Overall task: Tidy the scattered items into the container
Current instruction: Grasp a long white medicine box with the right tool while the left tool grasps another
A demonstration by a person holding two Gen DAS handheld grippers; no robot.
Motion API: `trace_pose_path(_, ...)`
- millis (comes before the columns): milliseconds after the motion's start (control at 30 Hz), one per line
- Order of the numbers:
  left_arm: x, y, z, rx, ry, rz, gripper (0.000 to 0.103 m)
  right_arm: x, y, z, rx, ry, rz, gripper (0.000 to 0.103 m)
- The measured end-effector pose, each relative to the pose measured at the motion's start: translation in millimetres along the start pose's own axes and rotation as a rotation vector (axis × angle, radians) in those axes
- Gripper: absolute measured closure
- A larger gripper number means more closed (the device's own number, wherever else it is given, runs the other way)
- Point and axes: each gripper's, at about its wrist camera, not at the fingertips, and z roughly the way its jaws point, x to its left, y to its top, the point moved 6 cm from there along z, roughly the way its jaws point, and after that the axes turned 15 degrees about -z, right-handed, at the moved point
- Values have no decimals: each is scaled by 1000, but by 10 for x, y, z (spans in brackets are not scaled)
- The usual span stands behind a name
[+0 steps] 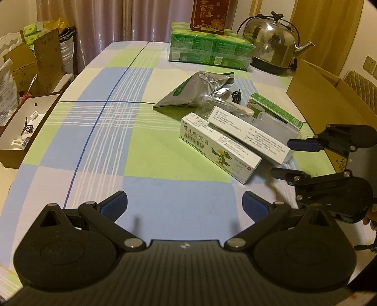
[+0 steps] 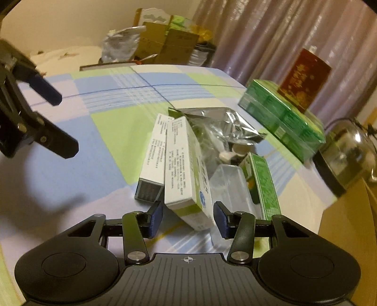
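Two white boxes (image 1: 220,147), one pouch (image 1: 200,90)

1. Premises: a lived-in home room.
2. Evidence: checked tablecloth (image 1: 141,146) on the table, steel kettle (image 1: 271,44), curtains (image 1: 106,21), stacked cardboard boxes (image 1: 44,61), wrapped tissue packs (image 1: 209,49), wall socket (image 1: 371,64).

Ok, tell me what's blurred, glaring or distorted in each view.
Left wrist view: fisheye bends the table edges, sharp focus, warm dim light, glare on the kettle. Right wrist view: motion blur smears the left gripper and the carton print.
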Motion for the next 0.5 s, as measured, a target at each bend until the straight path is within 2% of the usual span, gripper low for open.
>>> trace_pose_path(33,4,6,13,0,1,0,1,-2,6,19,-1,0,-3,67)
trace_pose_path(200,43,27,66,4,2,-14,1,-2,49,29,1,-28,-23,74)
trace_pose_path(267,57,17,78,6,5,-17,1,11,63,-22,2,-14,2,82)
trace_pose_path(400,65,-10,71,7,9,-18,1,-1,64,-155,-1,68,165,83)
trace_pose_path(500,57,-16,47,7,6,-23,1,-12,10,-255,-5,176,363,83)
